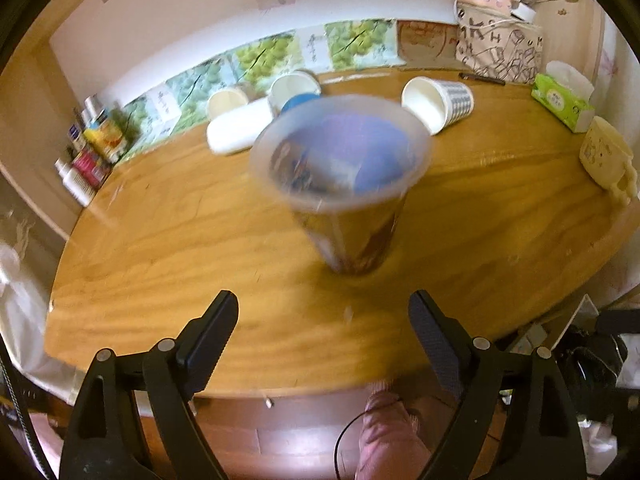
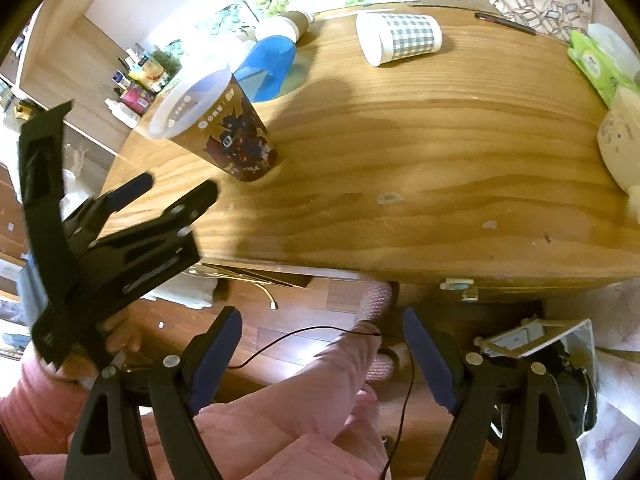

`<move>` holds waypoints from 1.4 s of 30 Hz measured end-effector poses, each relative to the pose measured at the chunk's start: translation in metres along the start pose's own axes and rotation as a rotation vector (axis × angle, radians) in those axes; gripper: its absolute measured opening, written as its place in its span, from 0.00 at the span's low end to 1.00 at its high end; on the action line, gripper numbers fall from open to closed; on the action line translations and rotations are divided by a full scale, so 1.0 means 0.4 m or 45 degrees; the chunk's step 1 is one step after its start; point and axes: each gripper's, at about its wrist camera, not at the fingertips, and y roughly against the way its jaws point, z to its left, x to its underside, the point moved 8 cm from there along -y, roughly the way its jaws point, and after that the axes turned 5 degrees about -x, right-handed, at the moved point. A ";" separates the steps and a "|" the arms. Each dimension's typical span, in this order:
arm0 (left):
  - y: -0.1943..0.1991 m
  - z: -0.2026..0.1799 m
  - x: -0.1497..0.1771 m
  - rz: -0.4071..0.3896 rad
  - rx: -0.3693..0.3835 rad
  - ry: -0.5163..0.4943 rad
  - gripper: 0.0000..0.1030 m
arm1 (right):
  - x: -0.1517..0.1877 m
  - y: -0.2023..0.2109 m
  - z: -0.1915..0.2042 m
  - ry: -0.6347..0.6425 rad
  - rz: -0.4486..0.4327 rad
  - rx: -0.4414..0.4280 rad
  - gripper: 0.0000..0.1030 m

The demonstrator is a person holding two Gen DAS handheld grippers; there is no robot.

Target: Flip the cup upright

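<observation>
A tall brown printed cup with a translucent rim stands upright on the wooden table, blurred in the left wrist view. It also shows in the right wrist view. My left gripper is open and empty, a short way in front of the cup and apart from it; it shows in the right wrist view too. My right gripper is open and empty, held off the table's front edge above the floor.
A checked paper cup lies on its side at the back. A blue cup, white cups and a white case lie behind the brown cup. A tissue box, a cream mug and a printed bag stand at the right.
</observation>
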 end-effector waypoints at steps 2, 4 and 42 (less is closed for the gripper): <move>0.009 0.018 0.028 0.050 -0.017 0.029 0.87 | 0.008 0.006 -0.003 -0.008 -0.014 0.016 0.81; 0.016 0.039 0.060 0.115 -0.022 0.063 0.87 | 0.012 0.013 -0.003 -0.012 -0.034 0.041 0.81; 0.420 0.222 0.017 -0.115 -0.147 0.456 0.90 | 0.010 0.358 0.259 0.113 -0.533 0.064 1.00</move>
